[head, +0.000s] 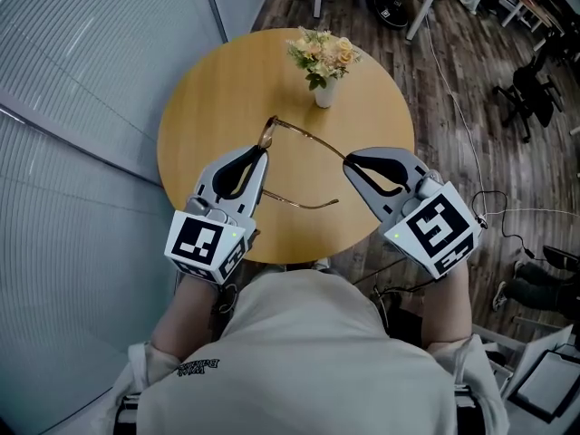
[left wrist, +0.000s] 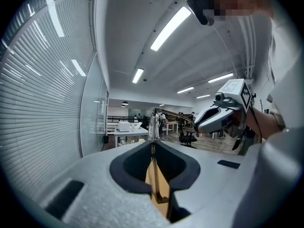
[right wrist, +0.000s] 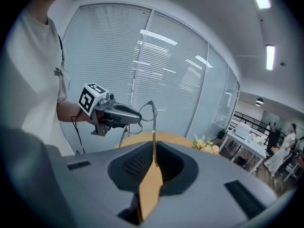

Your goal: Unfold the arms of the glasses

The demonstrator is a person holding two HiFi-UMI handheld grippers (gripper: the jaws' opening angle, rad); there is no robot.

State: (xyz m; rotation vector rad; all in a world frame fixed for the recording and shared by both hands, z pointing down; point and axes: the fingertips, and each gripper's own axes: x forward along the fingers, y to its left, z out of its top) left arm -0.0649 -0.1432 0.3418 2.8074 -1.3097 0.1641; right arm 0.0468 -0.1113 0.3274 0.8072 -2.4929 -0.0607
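My left tongs (head: 261, 157) are pressed together on the front frame of the glasses (head: 304, 136), holding it edge-on so the hinges are free to turn. My right tongs (head: 349, 163) are pinching the thin end of one arm, which runs from the frame out toward 4 o'clock. I judge this grip lets me swing that arm open against the fixed frame. The glasses hang in the air between the two tongs, above the middle of the round tabletop (head: 208, 107), clear of the flower vase (head: 323, 62) at about 1 o'clock. The other arm trails below toward 5 o'clock, its curved tip free. I can't tell whether it is fully opened.
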